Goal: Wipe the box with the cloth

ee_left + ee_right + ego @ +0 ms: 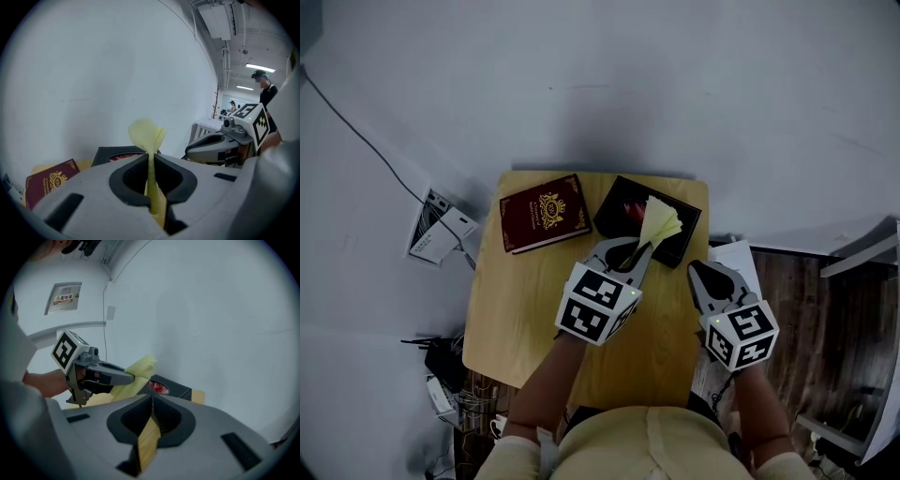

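Forearms at the near edge carry two grippers over a small wooden table [520,314]. Left gripper [630,253]: jaws pressed together on a pale yellow cloth [660,223], which passes through the pinch and fans out beyond the tips. Seen from the head view, the cloth overlies the near right part of the black box [614,217]; contact between them cannot be told. Box: far right corner of the table, set at an angle, red patch on its top. Maroon book [544,213] with gold emblem: just left of the box. Right gripper [697,270]: jaws closed with nothing between them, at the table's right edge, clear of the box
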`<state>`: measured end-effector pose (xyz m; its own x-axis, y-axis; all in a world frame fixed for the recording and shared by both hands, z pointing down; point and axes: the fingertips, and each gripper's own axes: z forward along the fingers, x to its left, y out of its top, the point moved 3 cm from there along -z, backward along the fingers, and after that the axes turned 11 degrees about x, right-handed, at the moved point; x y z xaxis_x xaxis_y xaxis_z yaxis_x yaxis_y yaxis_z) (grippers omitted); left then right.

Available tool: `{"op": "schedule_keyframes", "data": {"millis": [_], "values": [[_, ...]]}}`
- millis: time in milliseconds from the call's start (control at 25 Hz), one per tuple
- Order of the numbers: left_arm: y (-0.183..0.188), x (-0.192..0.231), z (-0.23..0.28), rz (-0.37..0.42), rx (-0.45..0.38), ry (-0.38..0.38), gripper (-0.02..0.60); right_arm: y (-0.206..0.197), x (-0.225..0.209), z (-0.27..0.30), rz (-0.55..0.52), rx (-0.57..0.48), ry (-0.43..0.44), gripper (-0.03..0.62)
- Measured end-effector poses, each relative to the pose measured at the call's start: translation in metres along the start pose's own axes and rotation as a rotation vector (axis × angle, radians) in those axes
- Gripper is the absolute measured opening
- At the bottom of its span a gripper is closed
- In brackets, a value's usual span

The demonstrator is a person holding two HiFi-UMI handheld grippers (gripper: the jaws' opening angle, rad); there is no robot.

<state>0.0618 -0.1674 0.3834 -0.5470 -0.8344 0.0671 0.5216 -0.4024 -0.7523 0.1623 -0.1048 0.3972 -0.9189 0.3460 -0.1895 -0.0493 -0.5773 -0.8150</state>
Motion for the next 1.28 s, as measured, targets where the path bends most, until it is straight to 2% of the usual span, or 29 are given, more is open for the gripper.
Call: {"op": "schedule_keyframes", "data": {"millis": [160,600,840,1080,1280], "values": [[-0.019,0.018,-0.017,-0.068,-0.034,0.055,0.032,0.009,0.006,0.013,-0.083,0.007,0.024,0.034],[-0.077,0.044,-0.046,-0.233,-0.06,0.157,0.032,0.027,-0.009,0.055,-0.188,0.063,0.034,0.034],[-0.097,0.044,-0.043,-0.269,-0.053,0.203,0.032,0.028,-0.016,0.076,-0.23,0.122,0.05,0.034],[-0.11,0.046,-0.031,-0.337,-0.077,0.245,0.032,0.021,-0.026,0.082,-0.244,0.128,0.01,0.034],[-0.113,0.048,-0.015,-0.399,-0.111,0.266,0.032,0.013,-0.028,0.084,-0.201,0.109,0.012,0.034]]}}
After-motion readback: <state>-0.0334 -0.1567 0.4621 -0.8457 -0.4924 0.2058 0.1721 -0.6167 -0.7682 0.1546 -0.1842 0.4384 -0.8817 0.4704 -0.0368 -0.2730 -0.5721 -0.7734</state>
